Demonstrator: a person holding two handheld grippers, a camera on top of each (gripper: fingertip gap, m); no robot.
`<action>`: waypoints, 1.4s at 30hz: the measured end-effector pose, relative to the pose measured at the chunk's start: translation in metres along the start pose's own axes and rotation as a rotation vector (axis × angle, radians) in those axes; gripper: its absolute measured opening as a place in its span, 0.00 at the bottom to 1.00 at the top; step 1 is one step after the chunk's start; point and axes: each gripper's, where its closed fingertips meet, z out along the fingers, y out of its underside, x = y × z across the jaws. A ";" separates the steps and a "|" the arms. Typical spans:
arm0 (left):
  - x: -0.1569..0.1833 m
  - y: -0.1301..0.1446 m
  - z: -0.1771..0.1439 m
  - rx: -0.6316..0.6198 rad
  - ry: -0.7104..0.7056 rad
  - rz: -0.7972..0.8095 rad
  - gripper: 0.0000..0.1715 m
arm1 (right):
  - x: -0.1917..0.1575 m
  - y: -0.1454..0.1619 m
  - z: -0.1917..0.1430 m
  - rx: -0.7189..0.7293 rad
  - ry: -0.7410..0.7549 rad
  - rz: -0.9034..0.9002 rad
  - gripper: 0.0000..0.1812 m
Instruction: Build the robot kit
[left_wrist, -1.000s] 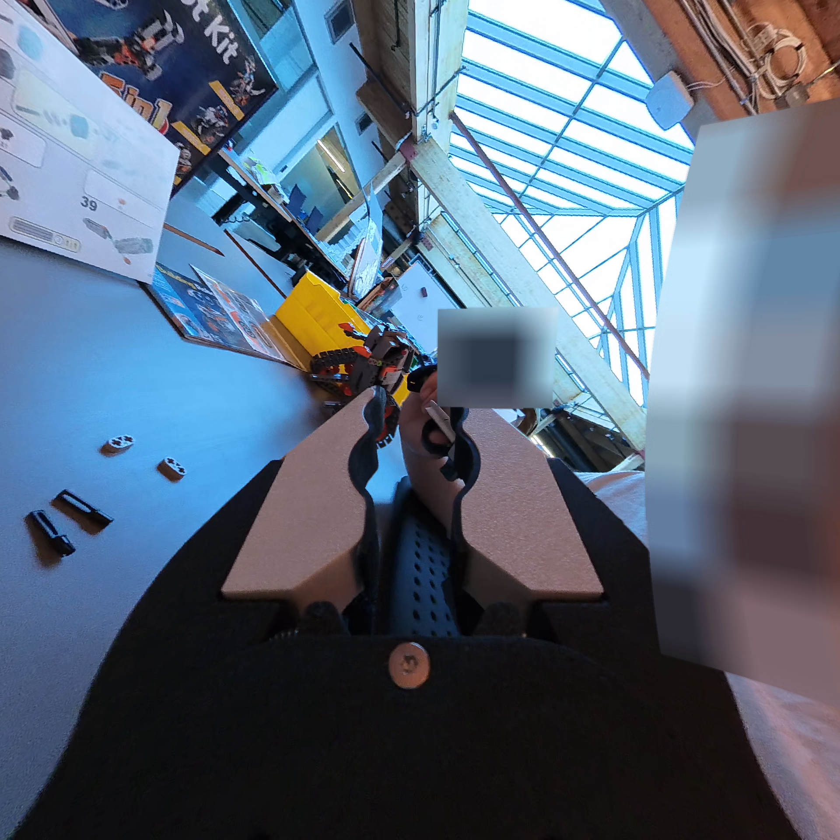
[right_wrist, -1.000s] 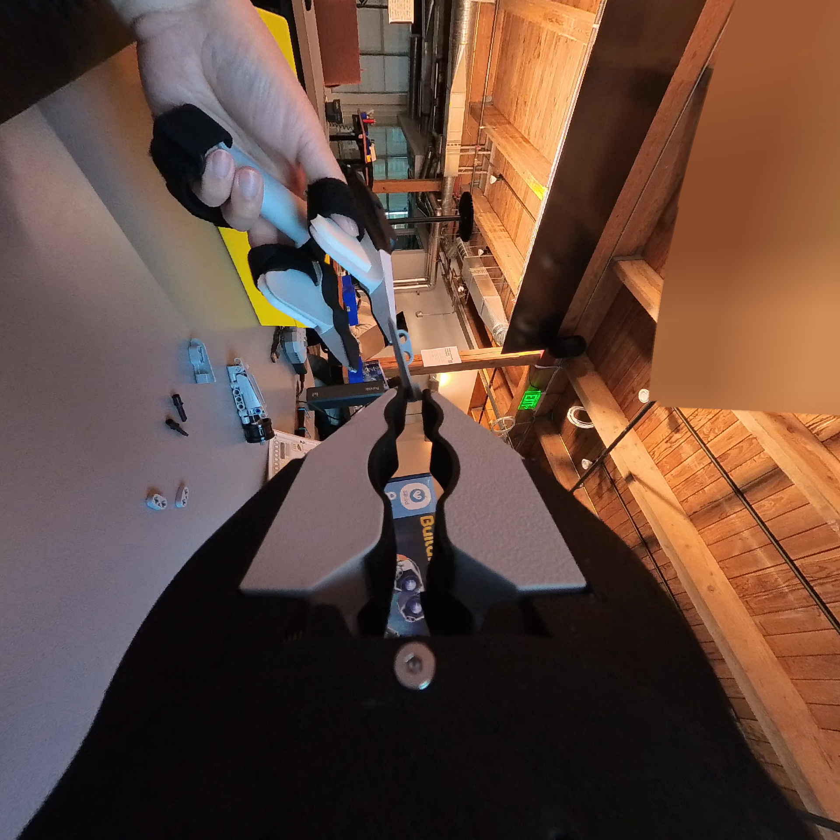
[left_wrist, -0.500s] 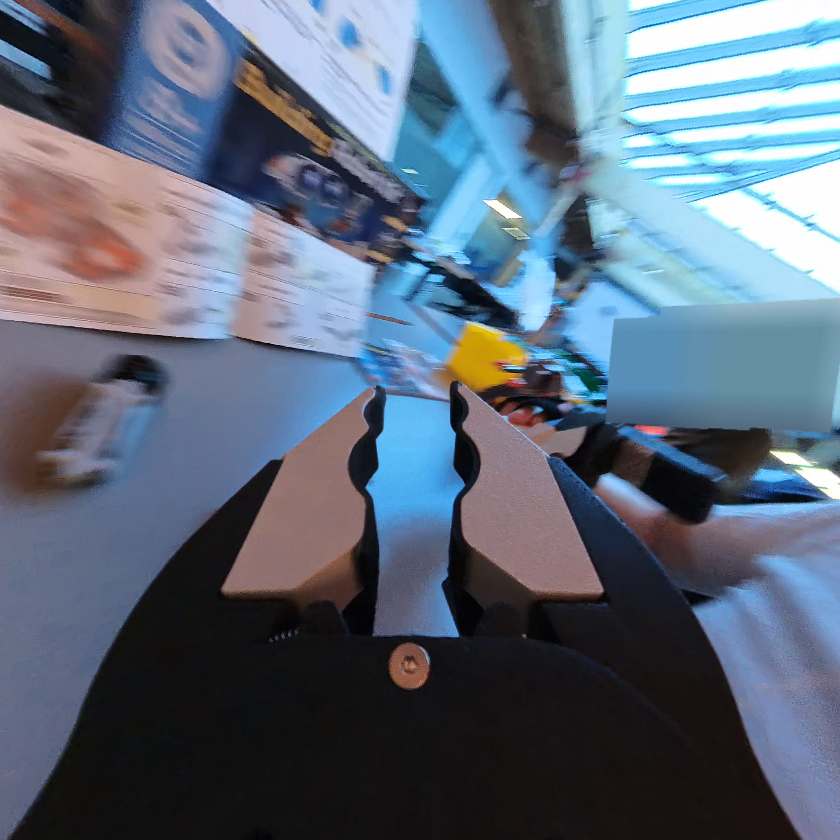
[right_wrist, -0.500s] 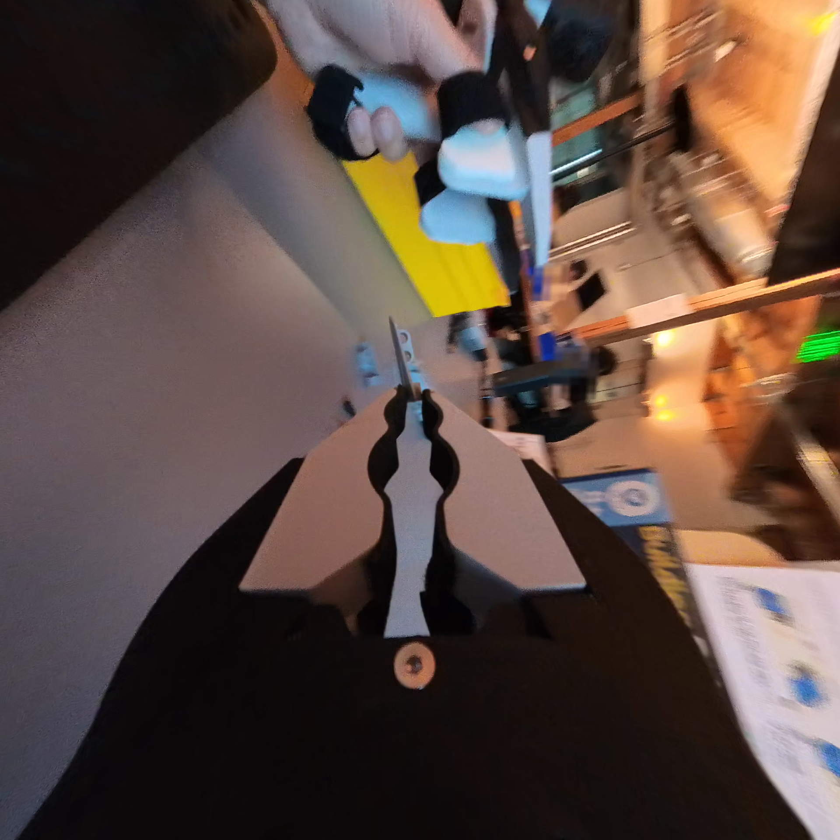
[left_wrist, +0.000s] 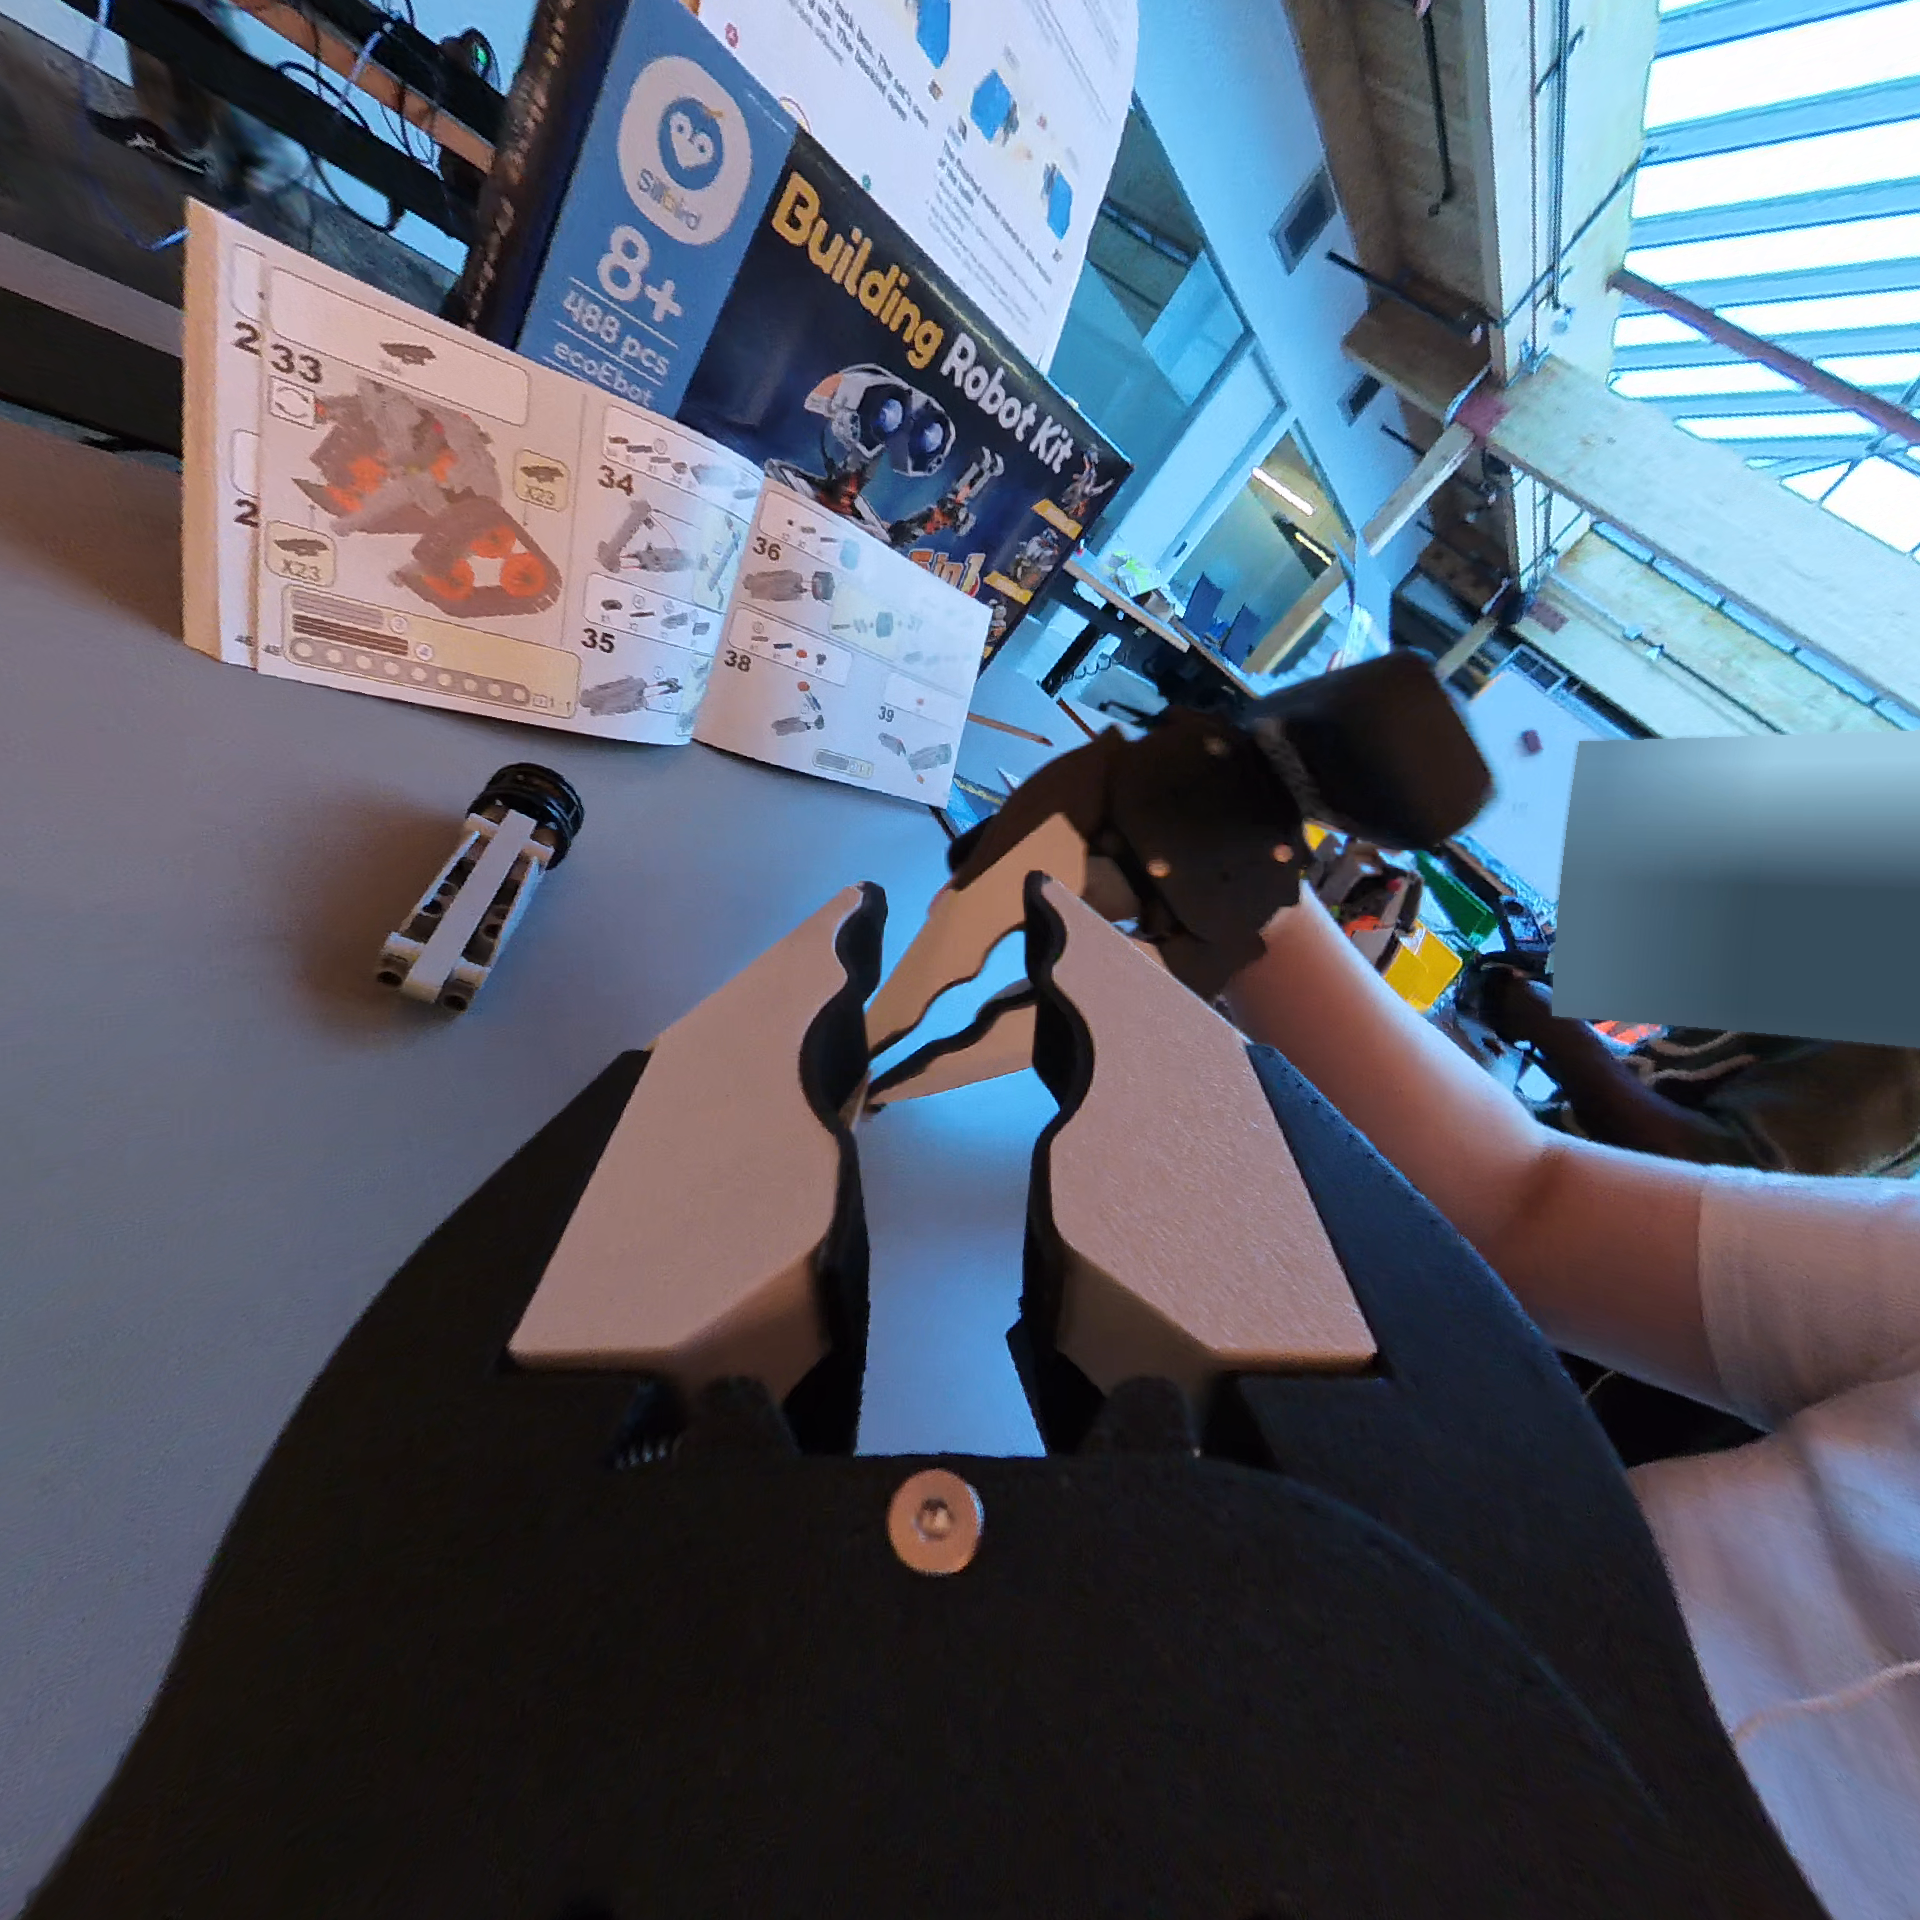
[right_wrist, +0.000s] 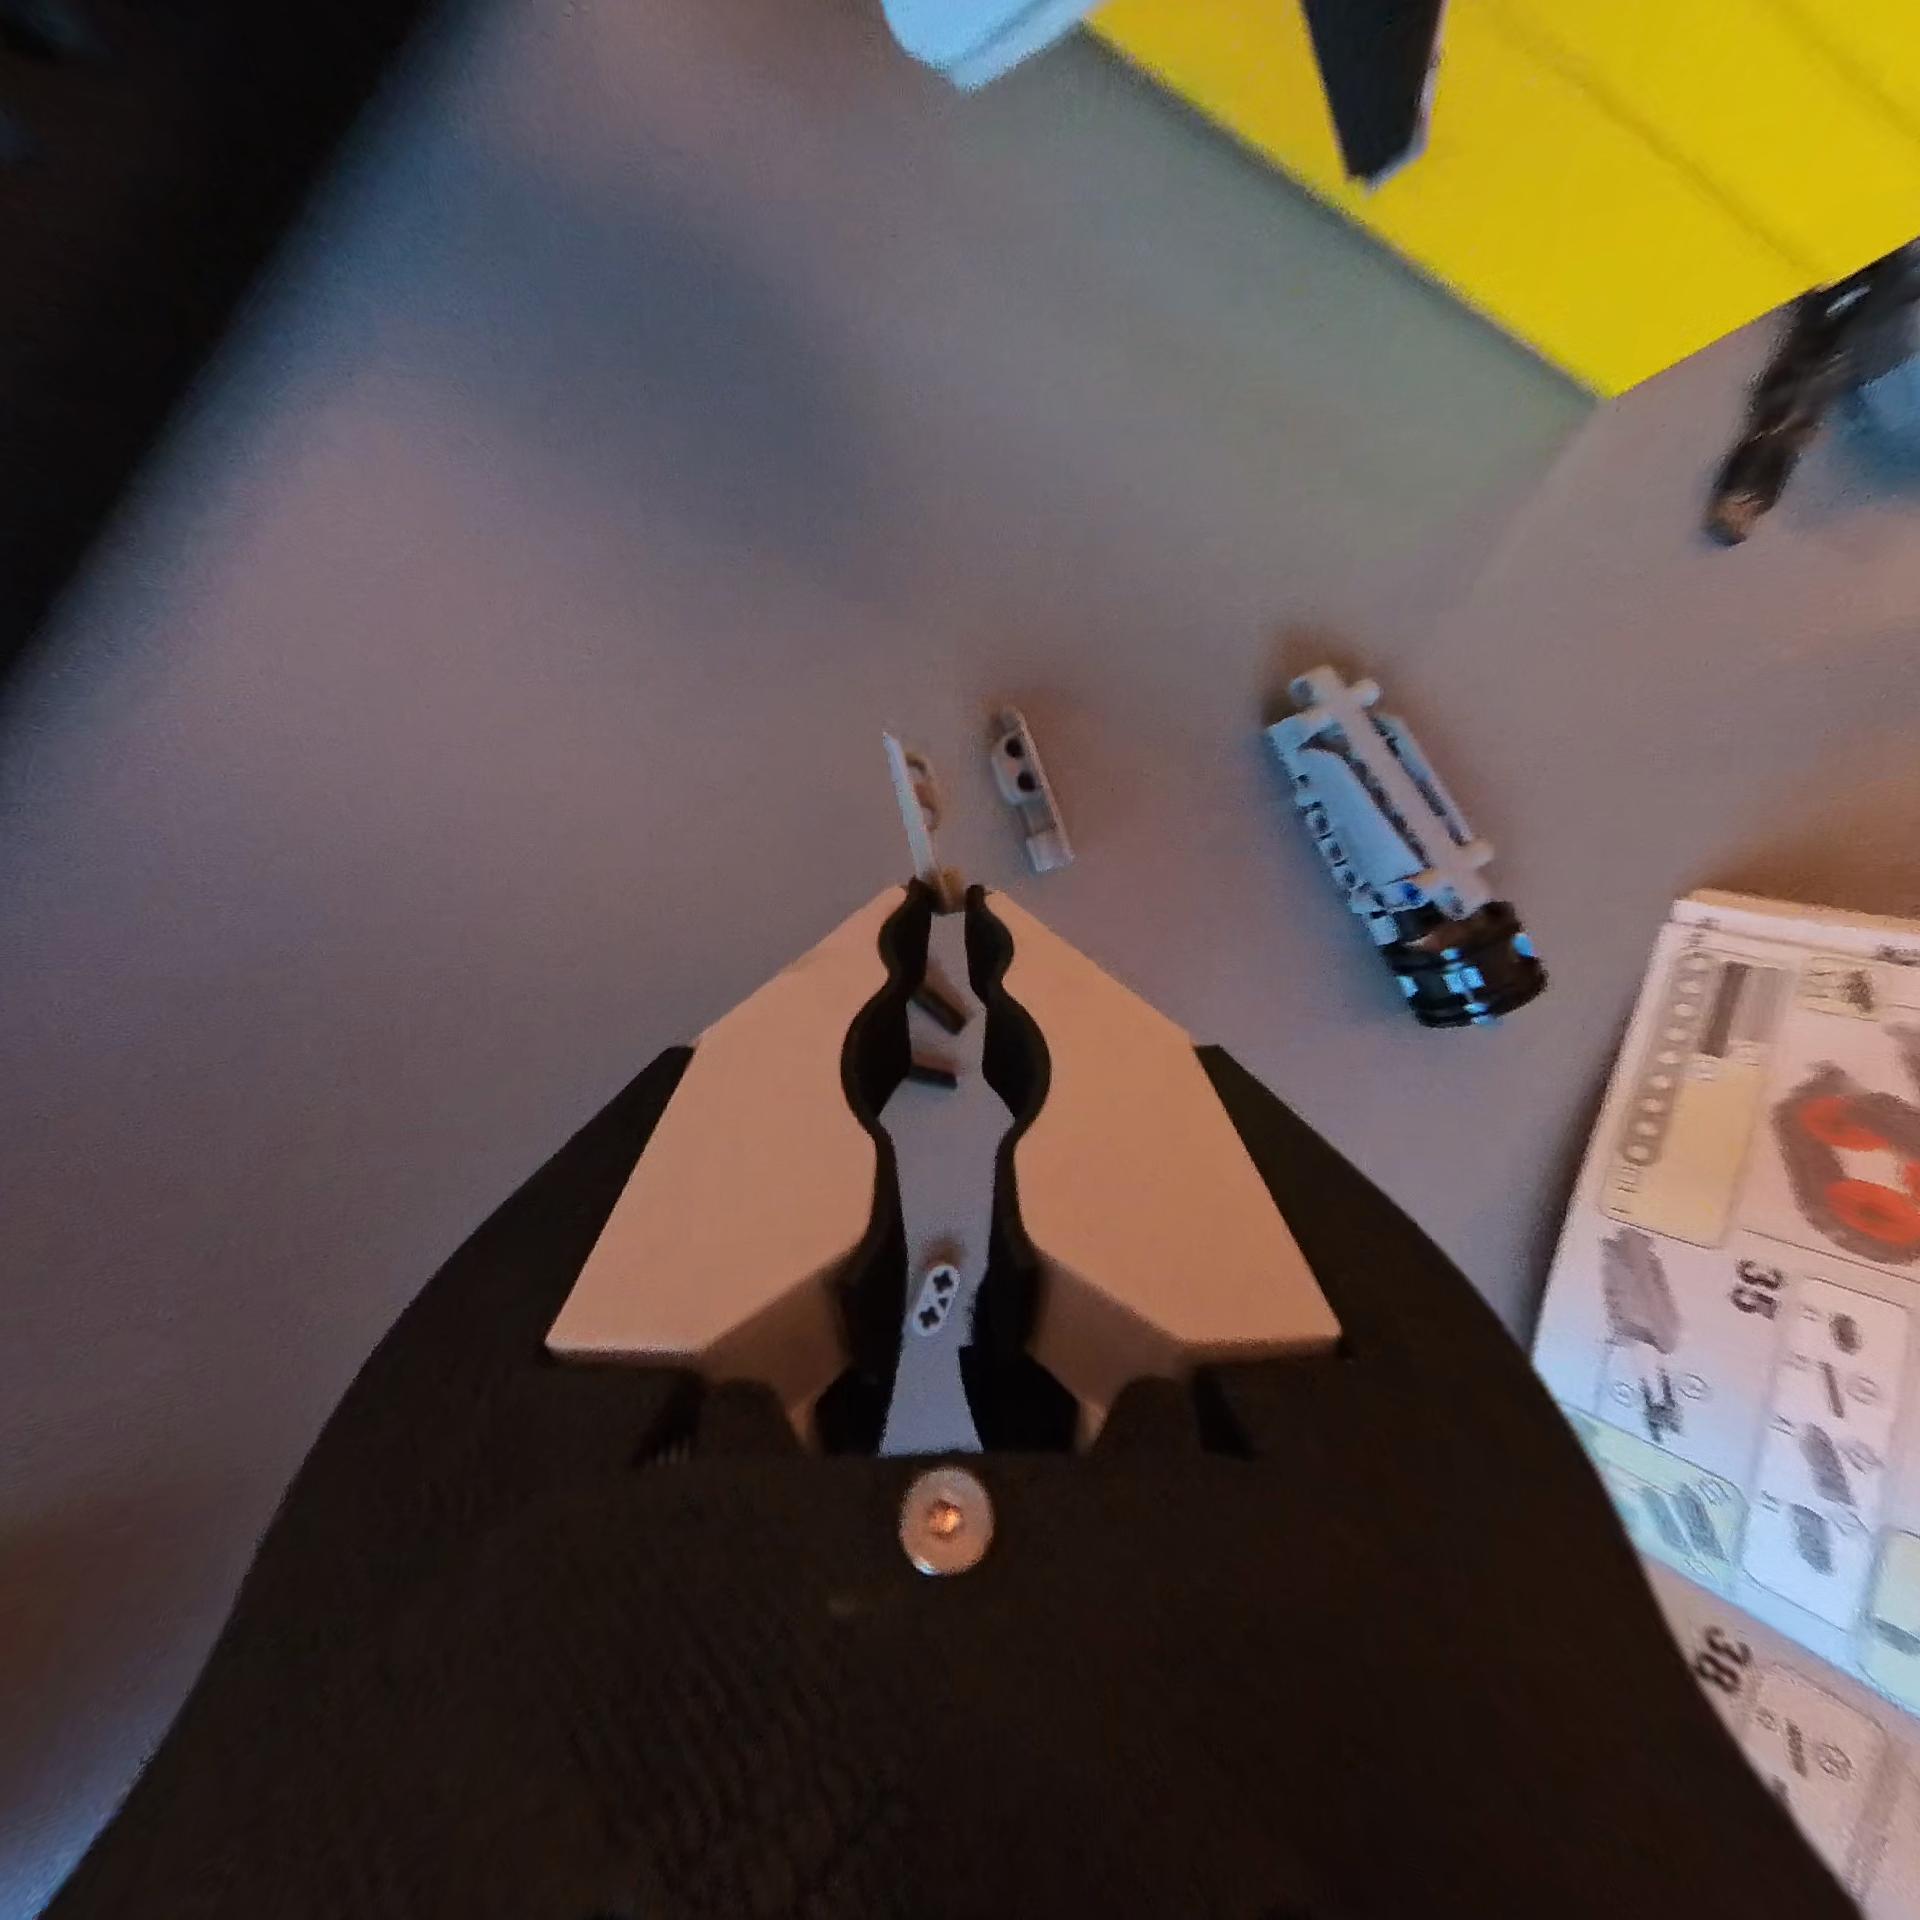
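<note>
Your left gripper (left_wrist: 951, 914) is spread, holding nothing, above the grey tabletop (left_wrist: 208, 1091). A white-and-black block assembly (left_wrist: 483, 899) lies well to its left, before the open instruction booklet (left_wrist: 582, 582) and kit box (left_wrist: 831, 343). Your right gripper (right_wrist: 943, 896) pinches a thin white flat piece (right_wrist: 914, 805) at its tips; a small white connector (right_wrist: 1031, 790) lies just beside it.

Left gripper (left_wrist: 954, 914) at centre frame, jaws apart, nothing between. Right gripper (left_wrist: 935, 1049) just beyond. Small grey-and-black assembly (left_wrist: 480, 894) at left on table (left_wrist: 187, 1091), below open booklet (left_wrist: 561, 561).
</note>
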 end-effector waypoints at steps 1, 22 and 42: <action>-0.001 -0.001 0.000 0.005 -0.001 -0.004 0.15 | 0.001 0.001 0.003 -0.006 -0.024 0.007 0.03; 0.001 0.001 0.003 0.006 0.052 -0.075 0.14 | 0.004 0.000 0.028 -0.014 -0.086 -0.016 0.03; -0.008 -0.001 -0.001 0.028 0.016 -0.070 0.13 | 0.039 0.019 -0.065 0.051 0.169 0.081 0.10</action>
